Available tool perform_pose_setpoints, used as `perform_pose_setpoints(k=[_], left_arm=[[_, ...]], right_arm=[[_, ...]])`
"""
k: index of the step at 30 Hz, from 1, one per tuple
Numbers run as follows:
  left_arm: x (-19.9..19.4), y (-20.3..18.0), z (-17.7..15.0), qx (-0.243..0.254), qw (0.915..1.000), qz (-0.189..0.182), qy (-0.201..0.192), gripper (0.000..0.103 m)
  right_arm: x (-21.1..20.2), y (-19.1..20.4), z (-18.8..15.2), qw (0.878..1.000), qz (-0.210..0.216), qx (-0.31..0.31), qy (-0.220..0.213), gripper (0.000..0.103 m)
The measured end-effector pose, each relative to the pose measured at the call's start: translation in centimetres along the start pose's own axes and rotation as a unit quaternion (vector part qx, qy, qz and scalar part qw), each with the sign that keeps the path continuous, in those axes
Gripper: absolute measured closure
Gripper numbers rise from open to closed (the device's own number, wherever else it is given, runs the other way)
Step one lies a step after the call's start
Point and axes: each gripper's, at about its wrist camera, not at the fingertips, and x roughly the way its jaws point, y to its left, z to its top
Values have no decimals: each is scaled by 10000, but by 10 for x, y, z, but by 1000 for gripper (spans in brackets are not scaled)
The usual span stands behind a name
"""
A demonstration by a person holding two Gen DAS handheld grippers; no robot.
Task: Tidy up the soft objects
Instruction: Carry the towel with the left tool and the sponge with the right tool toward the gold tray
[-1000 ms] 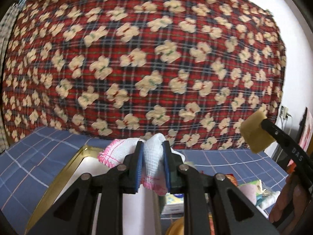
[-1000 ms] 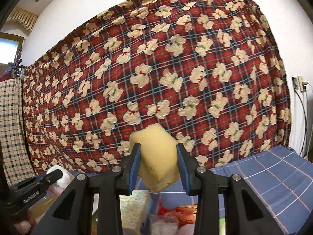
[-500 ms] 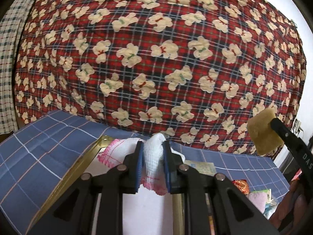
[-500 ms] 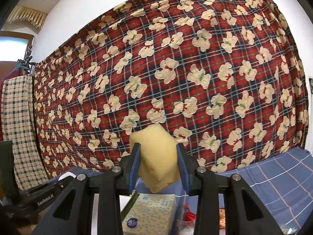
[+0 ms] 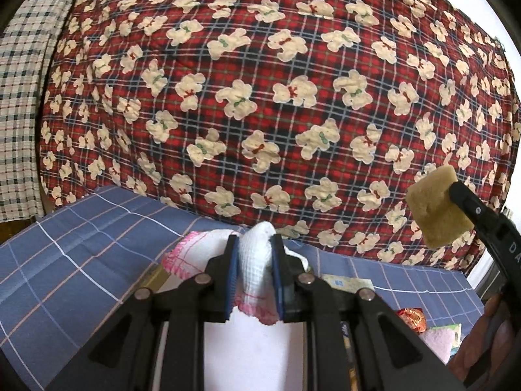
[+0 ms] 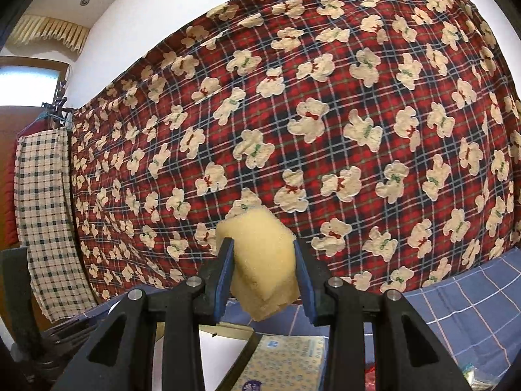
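The left gripper (image 5: pixel 254 268) is clamping a white pink-edged cloth (image 5: pixel 254 260) above a gold-rimmed white tray (image 5: pixel 156 277) at six o'clock. The right gripper (image 6: pixel 263 273) is squeezing a yellow sponge (image 6: pixel 263 260) over a patterned tissue pack (image 6: pixel 286 358), at six o'clock.

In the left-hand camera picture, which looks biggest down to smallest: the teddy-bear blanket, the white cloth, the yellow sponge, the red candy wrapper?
1. Teddy-bear blanket, by far.
2. White cloth, though it sits nearest the camera.
3. Yellow sponge, somewhat smaller.
4. Red candy wrapper, partly hidden.
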Motion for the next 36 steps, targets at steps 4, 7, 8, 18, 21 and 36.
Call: perform_pose_setpoints(k=[4, 7, 8, 18, 21, 36], left_arm=[[0, 3, 1, -12, 10000, 91, -15, 86], [1, 6, 1, -41, 9998, 173, -16, 86], [1, 6, 2, -43, 9998, 209, -23, 86], [8, 14, 0, -37, 9982, 593, 130, 86], [13, 19, -1, -62, 9973, 683, 259, 86], [27, 29, -4, -70, 9943, 802, 699, 86]], right_arm=[[5, 10, 0, 10000, 92, -17, 13, 64], [8, 19, -1, 9998, 165, -73, 3, 64], [8, 22, -1, 9998, 186, -90, 6, 64], [19, 42, -7, 9988, 382, -236, 193, 64], [25, 47, -10, 9978, 457, -312, 358, 64], [46, 65, -29, 9905, 704, -621, 1008, 64]])
